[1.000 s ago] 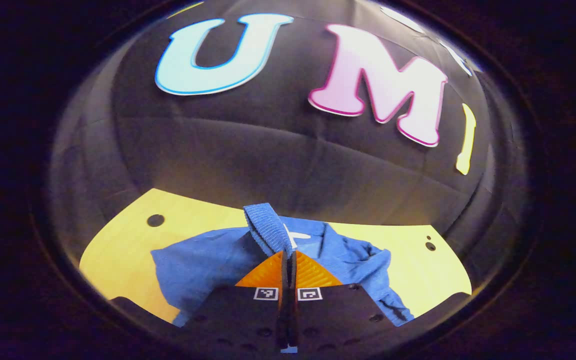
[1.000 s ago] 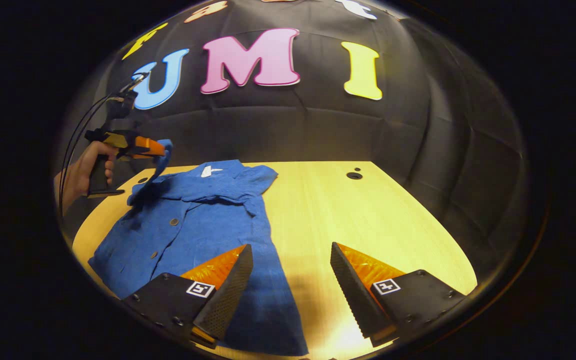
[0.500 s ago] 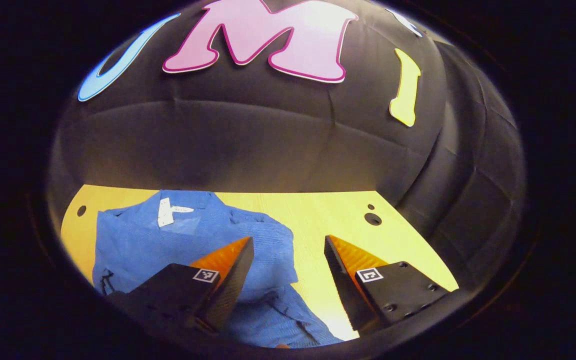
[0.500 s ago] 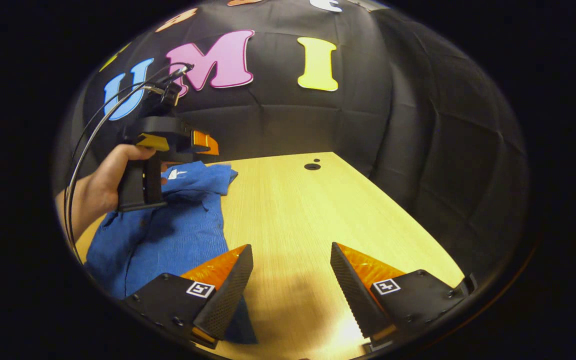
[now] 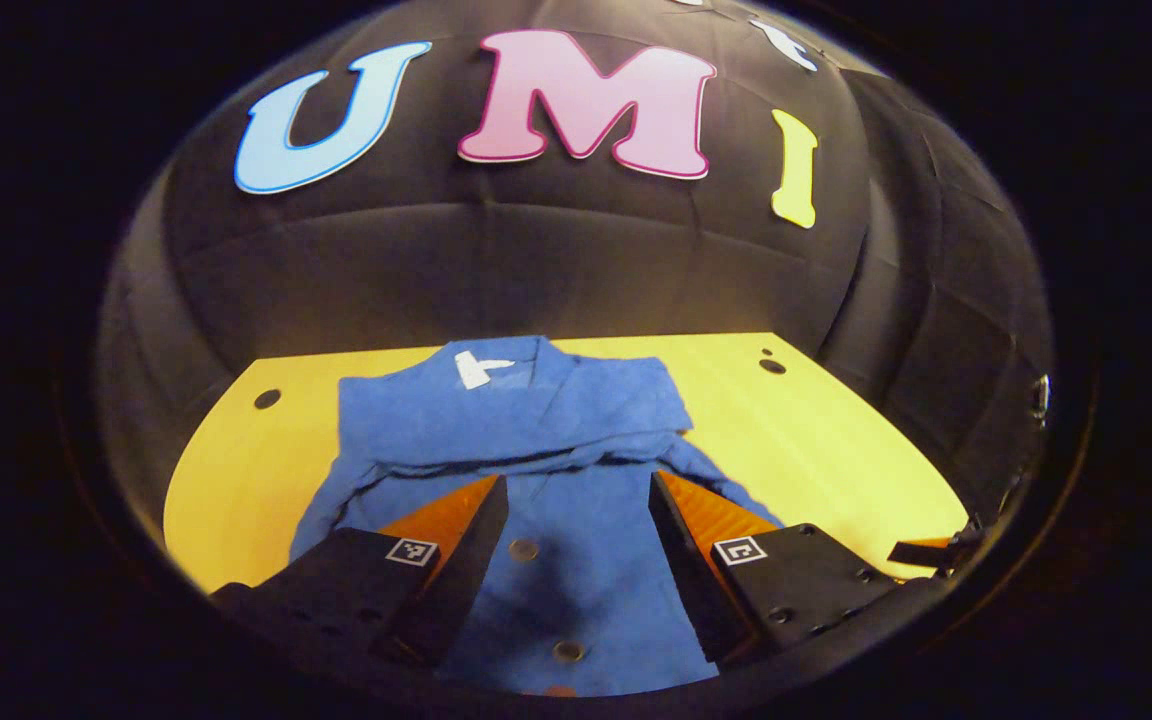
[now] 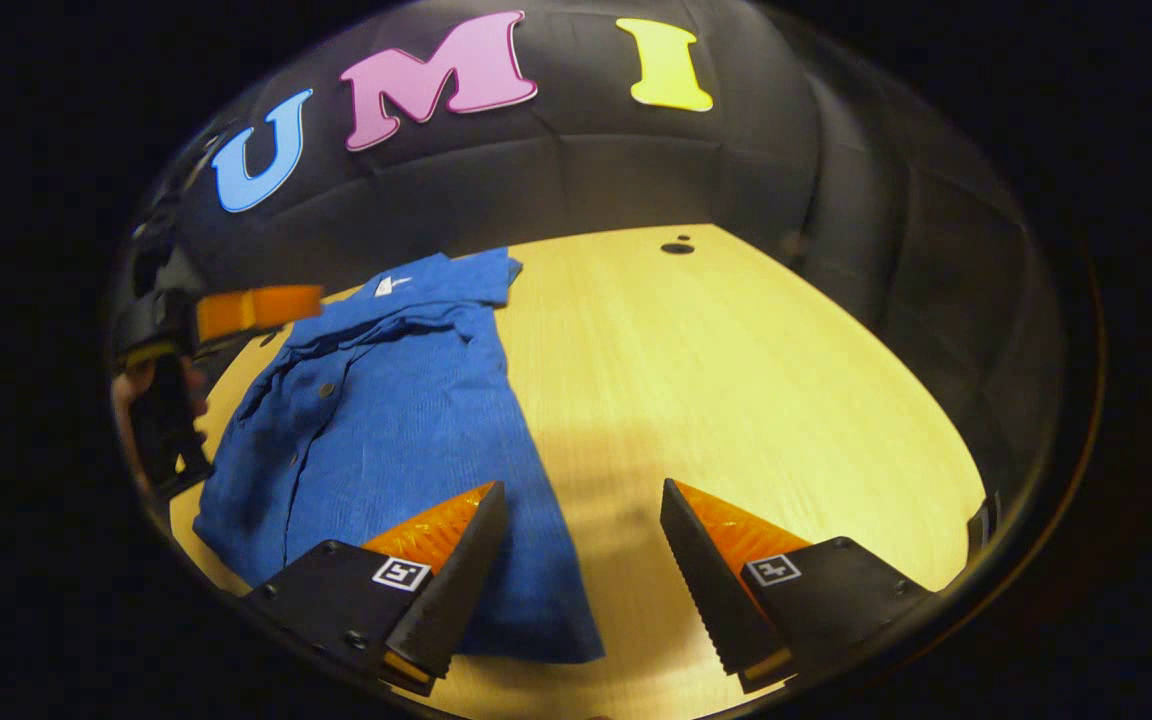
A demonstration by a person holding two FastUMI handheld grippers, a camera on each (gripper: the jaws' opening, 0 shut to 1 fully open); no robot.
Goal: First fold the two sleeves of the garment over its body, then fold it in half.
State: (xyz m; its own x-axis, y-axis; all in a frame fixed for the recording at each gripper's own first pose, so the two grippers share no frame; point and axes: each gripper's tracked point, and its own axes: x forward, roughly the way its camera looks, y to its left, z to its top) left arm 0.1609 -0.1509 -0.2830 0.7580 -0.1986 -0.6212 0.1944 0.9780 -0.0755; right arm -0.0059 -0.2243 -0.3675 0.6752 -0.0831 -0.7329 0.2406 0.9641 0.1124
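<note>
1. Left gripper (image 5: pixel 576 540): fingers spread wide and holding nothing, poised above the buttoned front of the garment (image 5: pixel 556 470).
2. Right gripper (image 6: pixel 581 560): fingers likewise spread wide and empty, one over the garment's near hem corner, the other over bare worktop (image 6: pixel 736 380).
3. Garment: a blue buttoned shirt lying flat on the yellow wooden worktop, collar toward the booth wall. Cloth is bunched in a band across the chest, so both sleeves (image 5: pixel 536 455) appear to be folded over the body.
4. Step in hand, as judged: sleeves done, halving fold not yet begun. The next move calls for each gripper to pinch one hem corner and carry the hem up to the collar, keeping the folded sleeves from slipping out.
5. Neck label (image 5: pixel 476 368): a small white tag inside the collar; any writing on it is too small to read.
</note>
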